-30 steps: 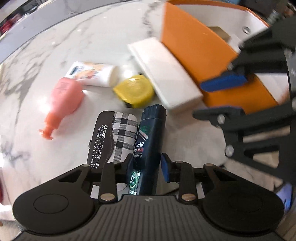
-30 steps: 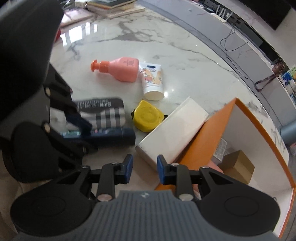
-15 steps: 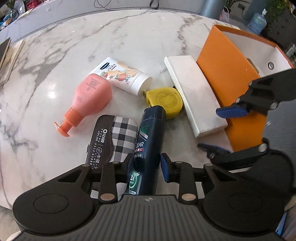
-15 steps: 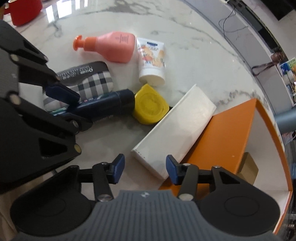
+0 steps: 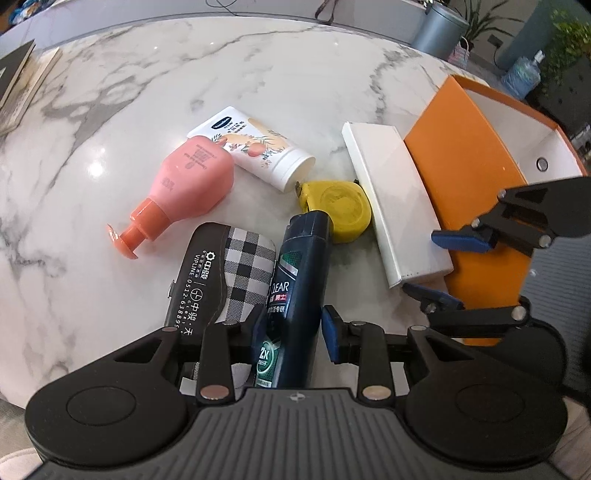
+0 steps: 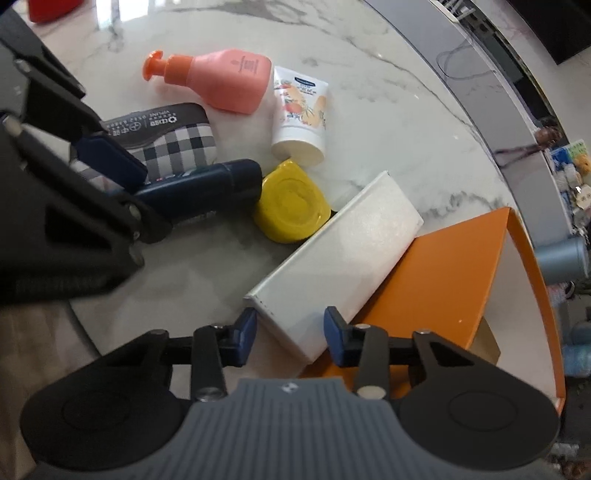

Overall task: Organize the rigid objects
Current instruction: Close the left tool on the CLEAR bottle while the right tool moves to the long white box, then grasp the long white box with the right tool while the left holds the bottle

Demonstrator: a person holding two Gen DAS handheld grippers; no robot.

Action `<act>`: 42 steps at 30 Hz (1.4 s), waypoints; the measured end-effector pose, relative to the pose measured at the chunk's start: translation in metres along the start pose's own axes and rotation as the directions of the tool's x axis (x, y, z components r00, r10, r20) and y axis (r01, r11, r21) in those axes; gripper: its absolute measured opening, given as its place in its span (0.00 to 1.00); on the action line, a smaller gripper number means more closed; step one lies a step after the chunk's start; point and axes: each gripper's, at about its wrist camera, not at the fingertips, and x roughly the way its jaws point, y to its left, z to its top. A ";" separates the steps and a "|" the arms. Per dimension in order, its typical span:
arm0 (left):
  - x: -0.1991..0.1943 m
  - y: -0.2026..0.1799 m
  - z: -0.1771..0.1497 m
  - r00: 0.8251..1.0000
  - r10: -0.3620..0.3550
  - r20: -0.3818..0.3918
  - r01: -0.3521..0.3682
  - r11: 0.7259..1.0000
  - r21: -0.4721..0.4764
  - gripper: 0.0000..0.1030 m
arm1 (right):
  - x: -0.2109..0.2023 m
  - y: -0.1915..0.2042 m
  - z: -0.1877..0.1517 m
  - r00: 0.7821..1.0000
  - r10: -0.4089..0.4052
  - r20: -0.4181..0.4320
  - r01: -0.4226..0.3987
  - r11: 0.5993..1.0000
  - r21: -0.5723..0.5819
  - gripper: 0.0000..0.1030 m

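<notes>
The left gripper (image 5: pixel 291 325) was clamped on the lower body of the dark bottle (image 5: pixel 301 273), one pad on each side. The bottle lay flat on the marble table (image 5: pixel 110 92) with its cap toward the yellow tape measure (image 5: pixel 338 208), which it touched or nearly touched. The checked case (image 5: pixel 221 273) lay just beside the bottle, parallel to it, on the side away from the box.

The right gripper (image 6: pixel 290 338) straddled the near corner of the white box (image 6: pixel 340 266). Its jaws were closing with the box end between them. One pad (image 6: pixel 245 332) sat at the box edge; the other pad (image 6: pixel 334 339) lay against the top face. Firm contact on both sides could not be confirmed from the views.

The white box lay flat on the table. One long side rested against the outer wall of the orange bin (image 6: pixel 443 273); the opposite long side touched the tape measure. A small brown carton (image 6: pixel 487 339) sat inside the bin, mostly hidden.

The pink pump bottle (image 6: pixel 225 79) lay on its side beyond the case, pump head pointing away from the bin. The white tube (image 6: pixel 301 118) lay just beside it, touching its base, cap end toward the tape measure.

A red object (image 6: pixel 48 9) sat at the far table edge
</notes>
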 end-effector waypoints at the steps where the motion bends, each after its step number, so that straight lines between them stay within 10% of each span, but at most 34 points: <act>1: 0.000 0.000 0.000 1.000 0.000 0.005 0.000 1.000 -0.008 0.35 | -0.002 -0.001 -0.002 1.000 0.005 0.010 -0.005 1.000 -0.008 0.34; 5: 0.002 0.002 0.001 1.000 0.001 0.021 0.000 0.999 -0.038 0.35 | -0.012 -0.002 -0.006 0.998 0.051 0.047 -0.052 0.998 0.018 0.02; 11: 0.004 0.006 0.007 0.999 0.009 0.044 -0.005 0.997 -0.083 0.35 | -0.012 0.000 -0.001 0.992 0.123 0.036 -0.125 0.990 0.061 0.00; 15: 0.006 0.009 0.010 0.998 0.003 0.059 0.004 0.995 -0.104 0.34 | -0.018 -0.003 0.006 0.997 0.055 0.048 -0.058 0.996 0.071 0.32; 22: 0.011 0.018 0.019 0.996 -0.030 0.086 0.043 0.987 -0.156 0.34 | -0.002 -0.008 0.025 1.000 0.006 -0.026 -0.003 0.995 0.100 0.55; 32: 0.014 0.032 0.021 0.990 -0.085 0.115 0.110 0.967 -0.230 0.34 | 0.021 -0.031 0.044 0.984 0.114 -0.138 -0.081 0.971 0.226 0.59; 42: 0.013 0.041 0.018 0.986 -0.109 0.129 0.140 0.953 -0.268 0.34 | 0.042 -0.043 0.047 0.973 0.052 -0.223 0.039 0.922 0.384 0.66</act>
